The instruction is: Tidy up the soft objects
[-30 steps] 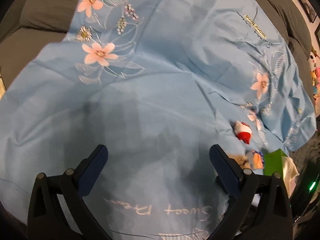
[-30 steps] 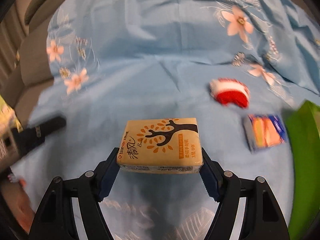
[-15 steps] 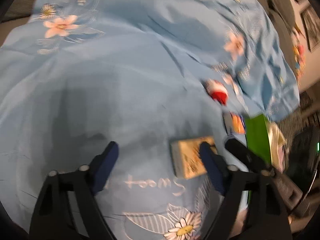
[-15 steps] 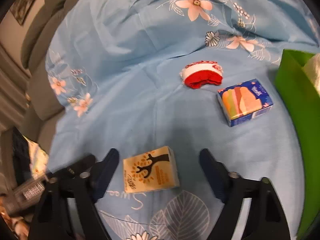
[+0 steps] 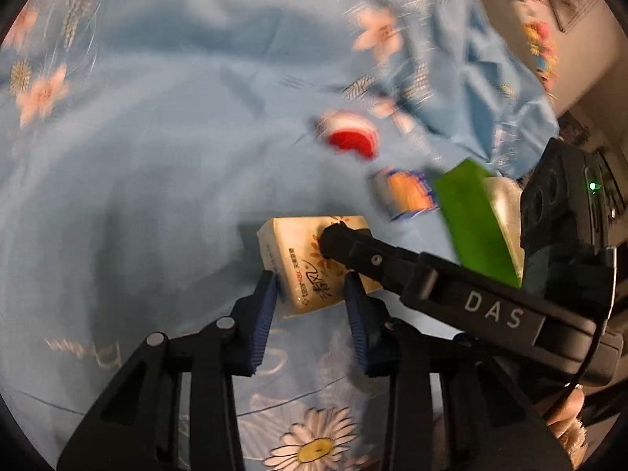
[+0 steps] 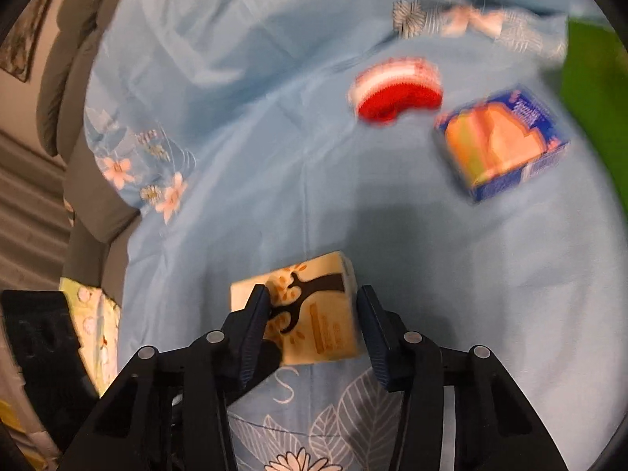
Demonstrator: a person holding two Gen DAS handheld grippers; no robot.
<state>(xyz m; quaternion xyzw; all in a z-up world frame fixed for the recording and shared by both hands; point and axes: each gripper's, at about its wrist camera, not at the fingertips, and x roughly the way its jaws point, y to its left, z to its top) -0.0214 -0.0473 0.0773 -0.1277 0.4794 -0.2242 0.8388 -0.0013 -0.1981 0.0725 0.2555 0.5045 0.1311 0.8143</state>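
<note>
Tissue pack (image 5: 314, 263), cream with a tree print, lies on the blue floral bedsheet (image 5: 157, 157); in the left wrist view the left gripper (image 5: 310, 294), wide a second ago over bare sheet, is closing its fingers on the pack's near end while a finger of the right gripper (image 5: 333, 235) lies across its top. In the right wrist view the right gripper (image 6: 314, 314), which held the pack aloft a second ago, is closing its fingers around it again, so this looks like a two-handed handover or straightening. Beyond the pack I count one red-and-white knit piece (image 6: 396, 90), one blue pack (image 6: 502, 145) and one green bag (image 6: 588, 78).
</note>
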